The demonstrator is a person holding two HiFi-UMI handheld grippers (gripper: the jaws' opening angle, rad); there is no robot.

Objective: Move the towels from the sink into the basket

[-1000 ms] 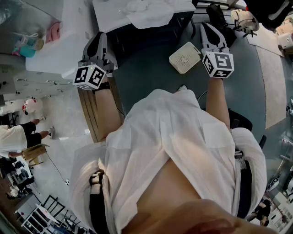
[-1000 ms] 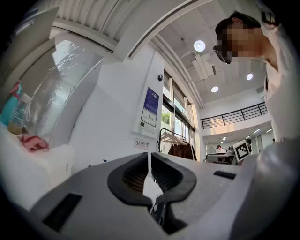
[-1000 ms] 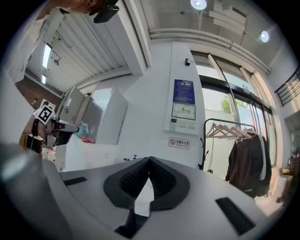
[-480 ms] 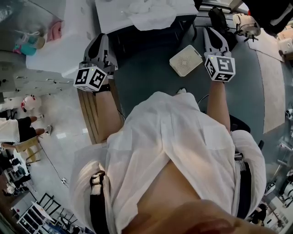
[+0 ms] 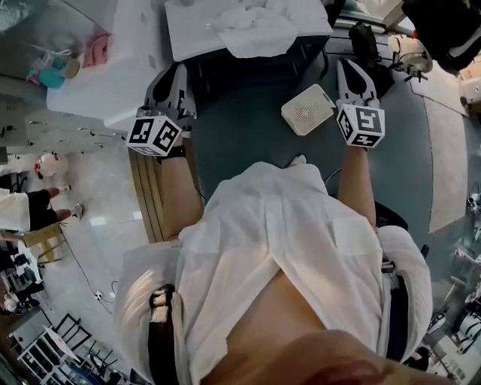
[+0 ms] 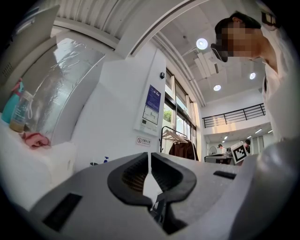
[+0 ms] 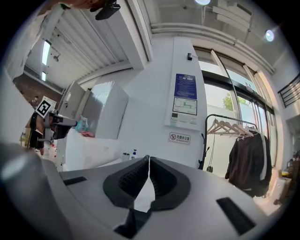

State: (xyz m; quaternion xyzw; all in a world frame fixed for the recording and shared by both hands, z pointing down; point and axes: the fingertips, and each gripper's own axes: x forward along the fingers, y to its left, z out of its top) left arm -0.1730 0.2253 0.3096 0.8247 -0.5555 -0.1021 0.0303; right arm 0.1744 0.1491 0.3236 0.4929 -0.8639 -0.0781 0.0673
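In the head view my left gripper (image 5: 176, 72) and right gripper (image 5: 350, 65) are held out in front of my body, both shut with nothing between the jaws. A heap of white towels (image 5: 254, 22) lies on a white table top (image 5: 188, 30) beyond them, out of reach of both. The left gripper view shows its jaws (image 6: 150, 155) closed on empty air, pointing at a white wall. So does the right gripper view (image 7: 149, 159). No sink or basket is visible.
A white counter (image 5: 98, 75) at the left carries a pink cloth (image 5: 96, 51) and bottles (image 5: 46, 74). A white square device (image 5: 308, 110) lies on the grey floor between the grippers. A clothes rack with a dark garment (image 7: 246, 154) stands by the windows.
Both grippers sit slightly further right and lower in the head view, and the table with the towels shows a little more. The jaws stay shut.
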